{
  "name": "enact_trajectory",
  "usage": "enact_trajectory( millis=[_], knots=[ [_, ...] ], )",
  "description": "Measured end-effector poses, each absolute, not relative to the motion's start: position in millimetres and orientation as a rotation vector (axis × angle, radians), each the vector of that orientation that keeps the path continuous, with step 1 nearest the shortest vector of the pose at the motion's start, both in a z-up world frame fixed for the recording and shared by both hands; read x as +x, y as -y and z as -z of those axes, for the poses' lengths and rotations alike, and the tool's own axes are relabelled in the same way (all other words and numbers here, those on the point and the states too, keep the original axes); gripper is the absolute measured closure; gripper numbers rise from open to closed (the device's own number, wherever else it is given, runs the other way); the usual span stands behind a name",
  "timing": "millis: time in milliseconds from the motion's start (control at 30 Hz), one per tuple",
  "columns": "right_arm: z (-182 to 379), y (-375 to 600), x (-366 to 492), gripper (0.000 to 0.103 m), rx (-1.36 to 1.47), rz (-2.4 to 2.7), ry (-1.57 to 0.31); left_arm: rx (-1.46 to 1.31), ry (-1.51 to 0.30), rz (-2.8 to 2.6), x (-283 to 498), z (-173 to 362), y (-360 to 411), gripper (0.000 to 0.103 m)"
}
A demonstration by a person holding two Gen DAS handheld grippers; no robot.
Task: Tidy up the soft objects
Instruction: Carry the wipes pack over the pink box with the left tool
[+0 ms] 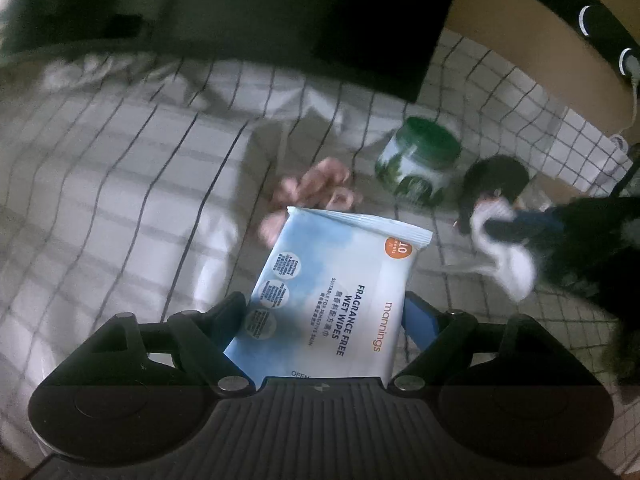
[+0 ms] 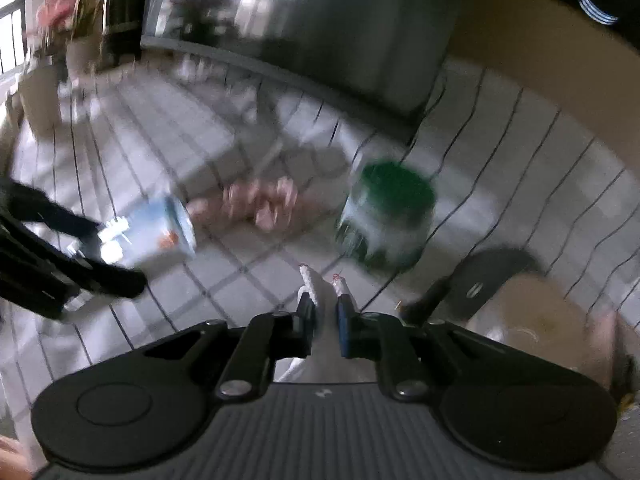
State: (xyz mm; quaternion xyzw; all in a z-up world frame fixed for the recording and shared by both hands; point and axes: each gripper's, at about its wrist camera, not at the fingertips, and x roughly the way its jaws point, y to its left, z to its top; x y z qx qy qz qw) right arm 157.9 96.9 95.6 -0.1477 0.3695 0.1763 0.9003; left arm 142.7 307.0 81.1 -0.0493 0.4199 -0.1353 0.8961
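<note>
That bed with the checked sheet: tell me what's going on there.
A person is tidying with a gripper in each hand. The left gripper holds a pack of wet wipes above the checked sheet. The right gripper is shut on a white cloth. A pink scrunchie, a green-lidded jar and a black object lie on the sheet.

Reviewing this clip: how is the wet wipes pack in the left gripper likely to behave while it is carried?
The wet wipes pack is a soft film pouch, so it will probably flex rather than stay rigid. The left gripper clamps only its lower part, so the free top may droop or swing. The glossy wrapper looks slick and could slip.
</note>
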Motion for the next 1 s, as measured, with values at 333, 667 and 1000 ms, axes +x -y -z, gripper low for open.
enact_trajectory(
  millis=[333,667,1000],
  knots=[
    [-222,-43,143,0.093,-0.188,-0.304,-0.495,0.023,-0.683,0.340,185,-152,-262,0.015],
    [-296,54,112,0.093,-0.193,-0.073,-0.330,0.058,-0.610,0.409,235,-204,-181,0.015],
    [-290,148,71,0.093,-0.122,0.115,-0.333,0.053,-0.617,0.637,241,-215,-41,0.015]
  ],
)
